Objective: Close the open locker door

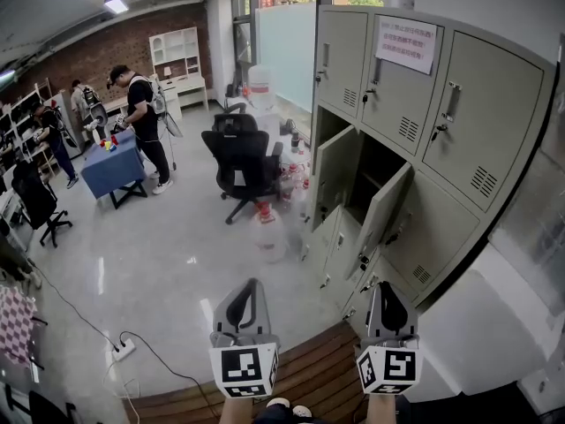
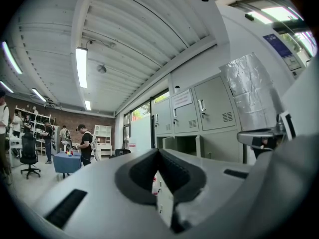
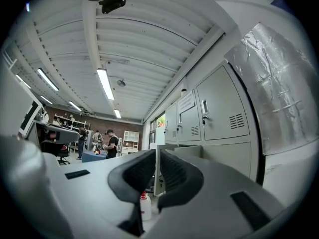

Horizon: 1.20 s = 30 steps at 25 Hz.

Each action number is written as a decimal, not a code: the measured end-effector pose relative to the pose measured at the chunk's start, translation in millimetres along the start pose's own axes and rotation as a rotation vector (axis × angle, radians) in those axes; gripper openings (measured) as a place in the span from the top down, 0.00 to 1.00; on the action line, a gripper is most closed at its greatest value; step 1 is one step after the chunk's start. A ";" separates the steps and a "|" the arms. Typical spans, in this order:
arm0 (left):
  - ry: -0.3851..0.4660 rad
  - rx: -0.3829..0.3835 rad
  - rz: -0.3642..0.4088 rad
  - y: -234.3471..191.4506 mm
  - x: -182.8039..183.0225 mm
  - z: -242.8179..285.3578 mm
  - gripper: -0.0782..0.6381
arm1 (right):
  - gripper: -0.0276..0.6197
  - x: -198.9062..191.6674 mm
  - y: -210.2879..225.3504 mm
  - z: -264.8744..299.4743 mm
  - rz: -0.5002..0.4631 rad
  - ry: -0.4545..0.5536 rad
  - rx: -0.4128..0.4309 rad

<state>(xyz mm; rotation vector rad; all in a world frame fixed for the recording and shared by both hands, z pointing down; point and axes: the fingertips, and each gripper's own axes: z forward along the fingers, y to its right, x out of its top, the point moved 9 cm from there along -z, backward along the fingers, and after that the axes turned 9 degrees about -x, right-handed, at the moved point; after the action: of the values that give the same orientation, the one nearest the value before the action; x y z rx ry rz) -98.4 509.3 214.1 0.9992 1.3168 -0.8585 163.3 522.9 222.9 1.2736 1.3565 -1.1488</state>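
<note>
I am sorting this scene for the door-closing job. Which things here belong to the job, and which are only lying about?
For the job: locker cabinet; far open door; near open door; left claw and right claw, both shut and empty.

Lying about: water jug; office chair; blue table; power strip on the floor.

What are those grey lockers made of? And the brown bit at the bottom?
The lockers look like painted sheet metal: thin flat doors, punched vent slots, matte grey-beige coat. The brown platform looks like wood, from its parallel reddish slats, though it could be wood-look board.
</note>
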 end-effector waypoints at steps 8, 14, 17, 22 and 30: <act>-0.021 0.022 0.000 6.9 -9.2 11.0 0.89 | 0.70 -14.2 0.3 18.7 0.025 -0.033 0.085; -0.013 0.044 0.006 -1.9 -9.3 26.9 0.89 | 0.70 -21.4 3.6 40.1 0.042 -0.037 0.077; -0.015 0.044 0.005 -9.0 -15.7 40.5 0.89 | 0.70 -27.6 4.0 54.4 0.042 -0.036 0.065; 0.000 0.032 0.003 -25.1 -34.2 72.5 0.89 | 0.70 -49.1 6.4 83.5 0.042 -0.038 0.020; 0.017 -0.026 0.016 -66.5 -94.9 151.9 0.89 | 0.70 -115.9 -0.2 150.0 0.062 -0.026 -0.082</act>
<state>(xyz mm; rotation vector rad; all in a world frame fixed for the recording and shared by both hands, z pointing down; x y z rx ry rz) -113.7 339.4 300.2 0.9978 1.3295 -0.8202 171.6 358.1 316.2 1.2291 1.3225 -1.0533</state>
